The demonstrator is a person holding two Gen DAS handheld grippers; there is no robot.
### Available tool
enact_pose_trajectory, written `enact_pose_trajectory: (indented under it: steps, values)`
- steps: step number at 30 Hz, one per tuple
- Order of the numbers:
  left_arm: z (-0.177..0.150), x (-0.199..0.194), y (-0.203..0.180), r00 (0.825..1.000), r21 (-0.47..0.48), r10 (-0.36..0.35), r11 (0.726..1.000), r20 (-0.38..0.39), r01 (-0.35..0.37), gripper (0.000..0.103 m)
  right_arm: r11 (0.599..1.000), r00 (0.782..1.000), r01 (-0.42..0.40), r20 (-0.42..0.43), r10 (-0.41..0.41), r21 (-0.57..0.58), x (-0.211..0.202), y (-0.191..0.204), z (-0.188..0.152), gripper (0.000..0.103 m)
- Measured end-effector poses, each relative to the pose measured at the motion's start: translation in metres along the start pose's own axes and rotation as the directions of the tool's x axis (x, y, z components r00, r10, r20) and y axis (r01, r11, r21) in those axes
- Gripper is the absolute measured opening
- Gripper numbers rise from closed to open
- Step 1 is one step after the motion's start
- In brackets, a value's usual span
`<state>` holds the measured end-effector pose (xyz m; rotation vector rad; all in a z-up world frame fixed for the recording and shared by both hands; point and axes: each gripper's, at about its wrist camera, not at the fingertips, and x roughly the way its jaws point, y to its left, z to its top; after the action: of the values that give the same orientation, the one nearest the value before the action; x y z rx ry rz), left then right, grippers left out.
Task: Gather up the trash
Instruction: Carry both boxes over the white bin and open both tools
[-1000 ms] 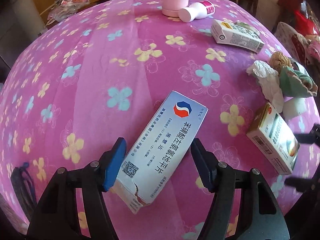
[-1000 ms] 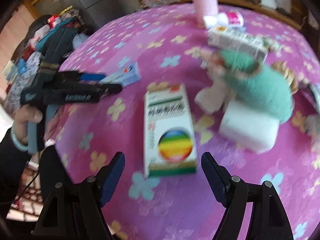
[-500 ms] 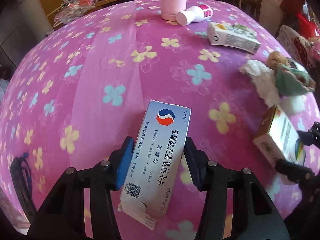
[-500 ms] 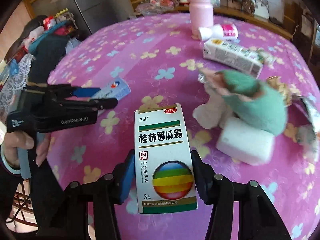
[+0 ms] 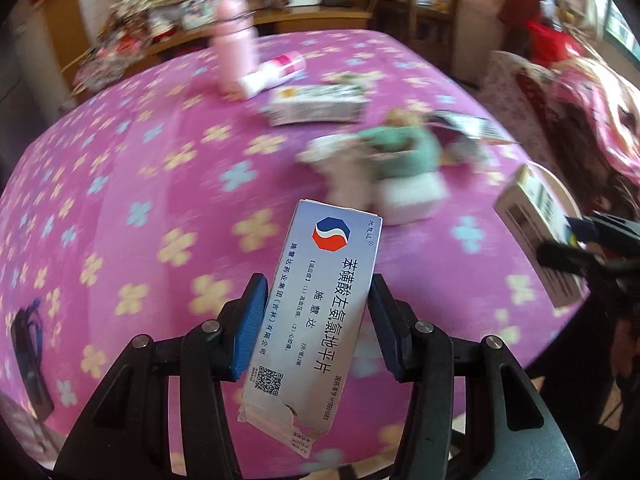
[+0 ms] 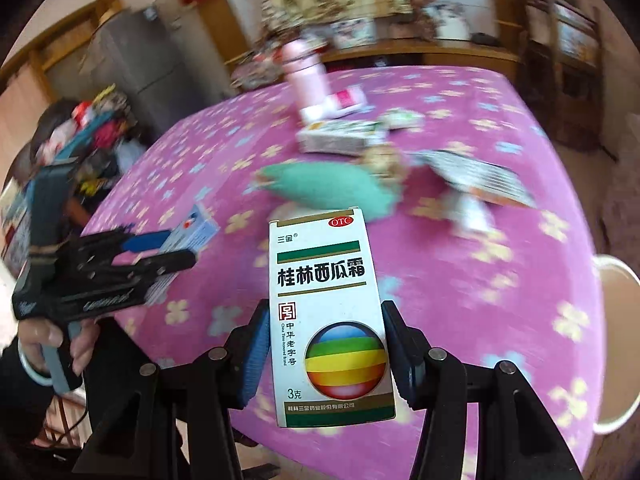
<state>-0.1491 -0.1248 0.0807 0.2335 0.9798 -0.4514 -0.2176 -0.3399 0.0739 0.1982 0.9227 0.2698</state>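
Silver-blue medicine box (image 5: 320, 316), torn at near end, clamped upright-tilted in left gripper (image 5: 316, 320); white rainbow-ball box (image 6: 330, 316) clamped in right gripper (image 6: 326, 352), both off desk.

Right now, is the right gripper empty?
No, the right gripper is shut on a white medicine box with a rainbow ball print.

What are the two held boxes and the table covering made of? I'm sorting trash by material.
Blue-white box in the left gripper: thin, slightly glossy cardboard, judging by its torn, frayed flap. Rainbow-ball box in the right gripper: printed cardboard, crisp folded edges. Pink flowered covering: likely matte fabric, draping over the edge.
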Motion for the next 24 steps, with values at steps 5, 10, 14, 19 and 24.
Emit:
enact_pose_trajectory:
  steps: [5, 10, 14, 19, 24]
  values:
    - [0.019, -0.004, -0.061, 0.997, 0.083, -0.069, 0.994, 0.023, 0.067, 0.049, 0.987, 0.996, 0.074, 0.045, -0.081, 0.145, -0.036, -0.063, -0.016, 0.051]
    - [0.042, 0.002, -0.121, 0.989, 0.147, -0.148, 0.979, 0.024, 0.143, 0.049, 0.955, 0.983, 0.159, 0.049, -0.176, 0.251, -0.061, -0.114, -0.031, 0.052]
    - [0.059, 0.015, -0.173, 0.977, 0.195, -0.213, 0.958, 0.001, 0.208, 0.049, 0.924, 0.969, 0.214, 0.049, -0.241, 0.316, -0.081, -0.153, -0.039, 0.052]
    - [0.08, 0.035, -0.225, 0.961, 0.231, -0.275, 0.934, -0.032, 0.274, 0.049, 0.877, 0.948, 0.292, 0.008, -0.319, 0.383, -0.093, -0.202, -0.05, 0.052]
    - [0.101, 0.06, -0.267, 0.938, 0.209, -0.336, 0.915, -0.081, 0.346, 0.049, 0.825, 0.933, 0.341, -0.056, -0.356, 0.451, -0.092, -0.252, -0.062, 0.052]
